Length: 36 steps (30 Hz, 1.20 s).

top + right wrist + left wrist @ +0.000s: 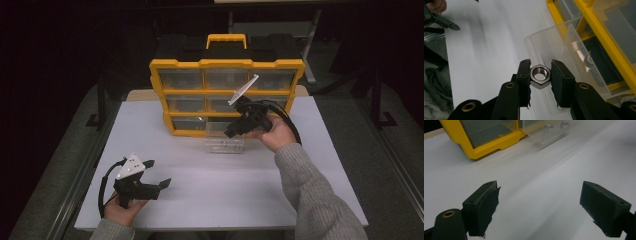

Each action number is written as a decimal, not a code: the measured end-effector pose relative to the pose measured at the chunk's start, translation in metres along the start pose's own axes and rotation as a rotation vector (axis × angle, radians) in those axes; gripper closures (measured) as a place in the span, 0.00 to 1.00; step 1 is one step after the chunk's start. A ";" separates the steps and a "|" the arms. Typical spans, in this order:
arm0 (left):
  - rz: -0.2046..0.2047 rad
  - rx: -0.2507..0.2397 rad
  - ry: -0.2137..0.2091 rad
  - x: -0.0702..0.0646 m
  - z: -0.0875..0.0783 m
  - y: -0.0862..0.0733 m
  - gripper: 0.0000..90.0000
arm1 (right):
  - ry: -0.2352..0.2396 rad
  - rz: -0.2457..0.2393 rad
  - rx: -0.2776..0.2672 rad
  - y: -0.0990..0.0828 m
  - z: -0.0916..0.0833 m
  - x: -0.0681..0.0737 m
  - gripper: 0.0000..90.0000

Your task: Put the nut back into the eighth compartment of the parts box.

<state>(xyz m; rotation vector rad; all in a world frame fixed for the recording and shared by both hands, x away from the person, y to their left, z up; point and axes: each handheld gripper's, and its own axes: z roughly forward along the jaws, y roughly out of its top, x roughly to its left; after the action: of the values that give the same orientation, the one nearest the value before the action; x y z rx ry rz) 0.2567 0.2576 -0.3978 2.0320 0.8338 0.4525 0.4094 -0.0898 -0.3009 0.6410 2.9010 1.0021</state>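
Note:
A shiny steel hex nut is pinched between the two black pads of my right gripper, which is shut on it and hangs above a clear plastic drawer. In the high view that drawer is pulled out in front of the yellow organizer, and my right gripper points down at it from the right. My left gripper rests low at the table's front left, jaws wide apart; in its own view the left gripper has bare white table between the pads.
The yellow and black organizer with several clear drawers stands at the back of the white table. Its lower corner and the pulled-out drawer lie ahead of the left gripper. Dark floor surrounds the table.

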 end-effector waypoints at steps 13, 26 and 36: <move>-0.001 -0.001 -0.004 0.000 0.000 0.000 0.16 | -0.050 0.035 0.051 0.006 0.022 -0.019 0.76; 0.001 0.006 -0.004 0.000 -0.001 0.000 0.16 | -0.064 0.069 0.083 0.003 0.044 -0.030 0.76; 0.012 0.012 -0.007 0.001 -0.001 0.000 0.16 | -0.063 0.081 0.087 -0.005 0.053 -0.032 0.70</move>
<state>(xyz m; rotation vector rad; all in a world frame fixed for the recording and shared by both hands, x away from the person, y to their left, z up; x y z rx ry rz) 0.2569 0.2584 -0.3972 2.0493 0.8226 0.4480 0.4443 -0.0740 -0.3504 0.7858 2.8980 0.8498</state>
